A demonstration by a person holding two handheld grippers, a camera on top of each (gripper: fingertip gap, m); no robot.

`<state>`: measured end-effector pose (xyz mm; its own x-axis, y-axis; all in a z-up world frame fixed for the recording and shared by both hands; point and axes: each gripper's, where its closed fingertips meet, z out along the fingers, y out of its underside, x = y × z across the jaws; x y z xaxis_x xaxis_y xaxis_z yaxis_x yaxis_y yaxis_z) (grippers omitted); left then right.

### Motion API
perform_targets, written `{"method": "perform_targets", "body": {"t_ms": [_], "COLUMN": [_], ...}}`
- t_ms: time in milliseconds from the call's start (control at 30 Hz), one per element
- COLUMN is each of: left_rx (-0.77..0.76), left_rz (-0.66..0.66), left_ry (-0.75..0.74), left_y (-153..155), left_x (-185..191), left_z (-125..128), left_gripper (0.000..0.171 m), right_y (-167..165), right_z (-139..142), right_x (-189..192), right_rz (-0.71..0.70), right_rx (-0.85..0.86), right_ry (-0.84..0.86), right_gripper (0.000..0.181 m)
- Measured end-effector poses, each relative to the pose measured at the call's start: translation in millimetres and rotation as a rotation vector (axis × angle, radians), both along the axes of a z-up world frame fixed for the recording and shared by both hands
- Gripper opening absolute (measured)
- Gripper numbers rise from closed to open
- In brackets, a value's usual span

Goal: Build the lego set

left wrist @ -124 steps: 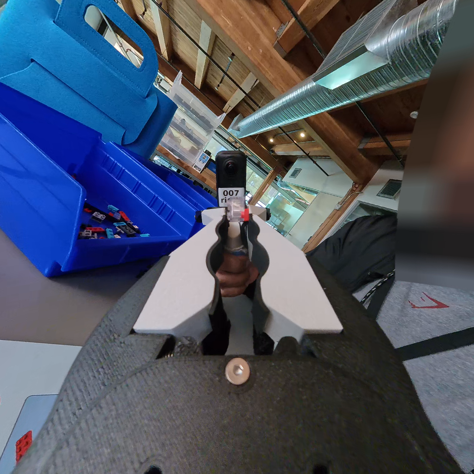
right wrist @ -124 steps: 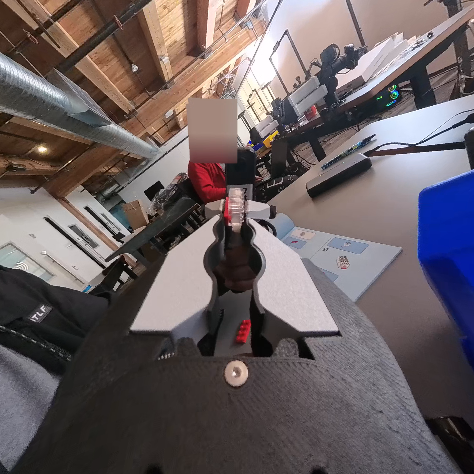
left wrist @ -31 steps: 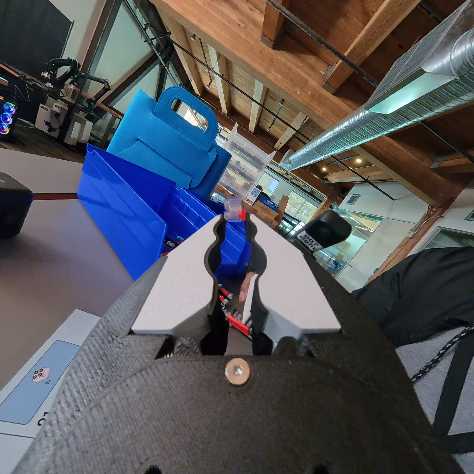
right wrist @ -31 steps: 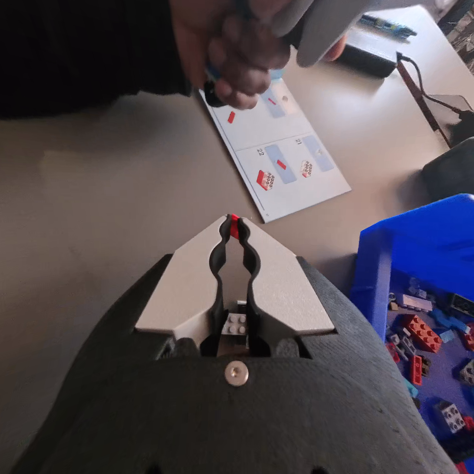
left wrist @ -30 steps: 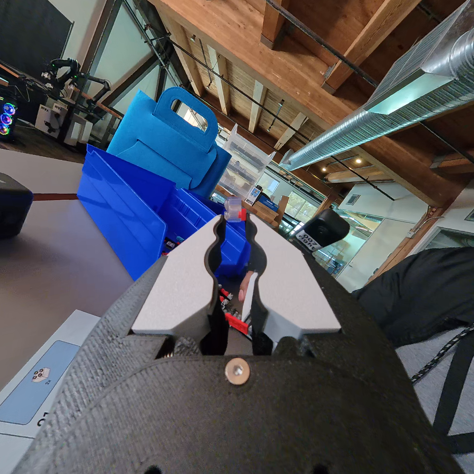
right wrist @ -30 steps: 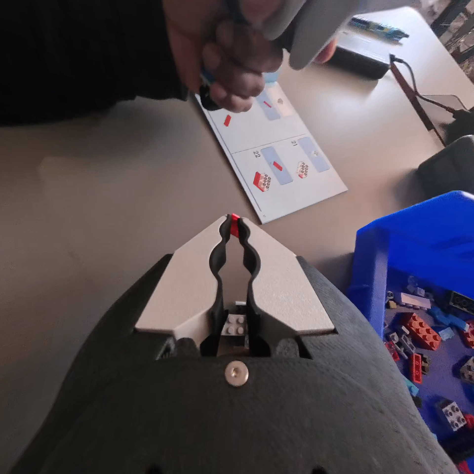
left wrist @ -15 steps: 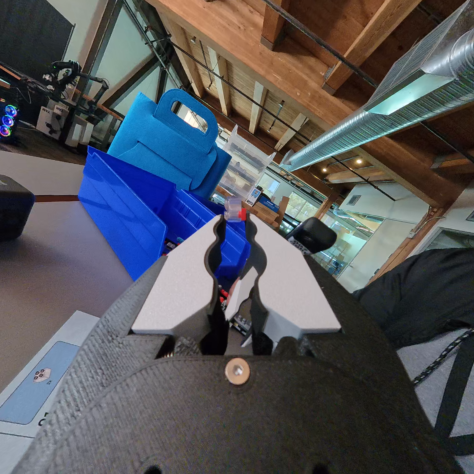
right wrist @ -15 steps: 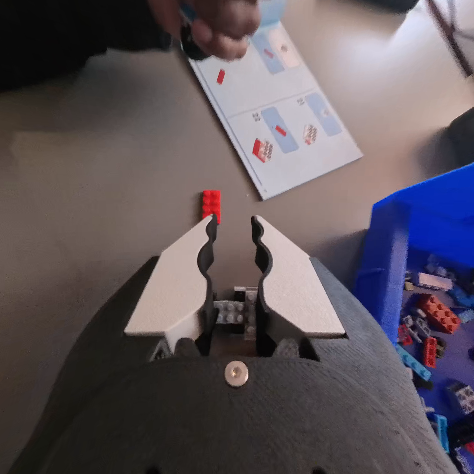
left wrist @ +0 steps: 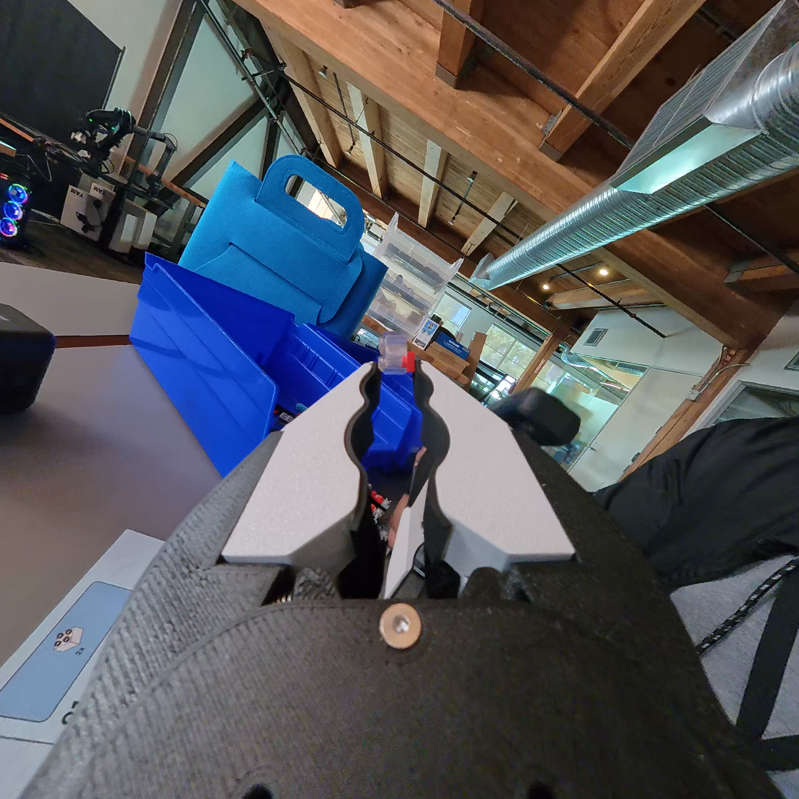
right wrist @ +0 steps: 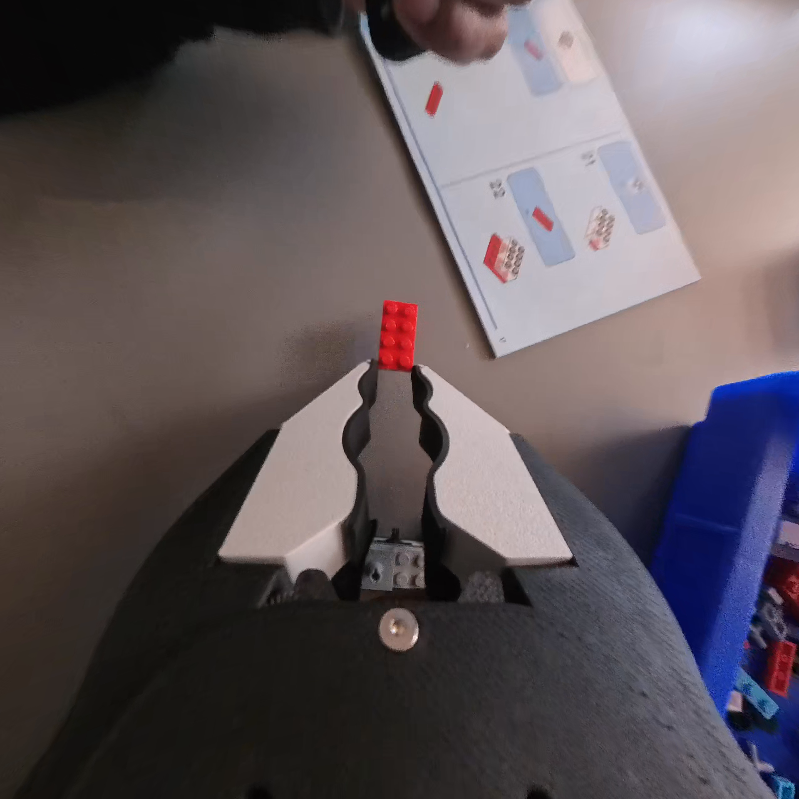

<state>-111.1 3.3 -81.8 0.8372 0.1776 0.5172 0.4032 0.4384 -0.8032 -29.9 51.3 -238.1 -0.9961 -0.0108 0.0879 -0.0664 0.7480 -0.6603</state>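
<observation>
My left gripper [left wrist: 394, 367] is shut on a small clear-and-red lego piece [left wrist: 392, 355] and holds it up in the air, tilted toward the ceiling. My right gripper [right wrist: 392, 368] is open and points down at the table. A red two-by-four plate [right wrist: 398, 335] lies flat on the table just beyond its fingertips, with its near end at the gap between them. A small grey brick assembly [right wrist: 395, 566] lies on the table and shows between the bases of the right fingers.
The instruction booklet [right wrist: 562, 194] lies open beyond the plate and also shows in the left wrist view [left wrist: 65, 640]. A blue bin [right wrist: 735, 497] of loose bricks stands at the right, also in the left wrist view [left wrist: 207, 367], before a blue felt bag [left wrist: 281, 259]. A hand [right wrist: 449, 26] is at the top. One gripper's finger ends stand about 20 centimeters off the other's.
My right gripper opened and let go of the red plate, which now lies flat on the table; the jaws stand narrower than half a second ago. My left gripper still holds its piece.
</observation>
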Motion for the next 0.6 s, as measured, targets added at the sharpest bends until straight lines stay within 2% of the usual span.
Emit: {"method": "perform_targets", "body": {"t_ms": [167, 400, 600], "left_rx": [0.005, 0.003, 0.005], "left_rz": [0.005, 0.002, 0.002], "left_ry": [0.002, -0.001, -0.005], "left_y": [-2.1, -0.9, -1.1], "left_x": [-0.3, -0.6, -1.2], "left_z": [1.3, 0.0, -0.6], "left_gripper": [0.014, 0.014, 0.014], "right_y": [-11.0, -9.0, -0.9], "right_z": [44.6, 49.1, 35.5], "right_x": [0.2, -8.7, -18.0], "right_rz": [-0.006, -0.043, -0.092], "right_rx": [-0.229, -0.270, -0.189], "right_ry": [-0.026, -0.017, -0.012], "right_gripper": [0.018, 0.019, 0.019]}}
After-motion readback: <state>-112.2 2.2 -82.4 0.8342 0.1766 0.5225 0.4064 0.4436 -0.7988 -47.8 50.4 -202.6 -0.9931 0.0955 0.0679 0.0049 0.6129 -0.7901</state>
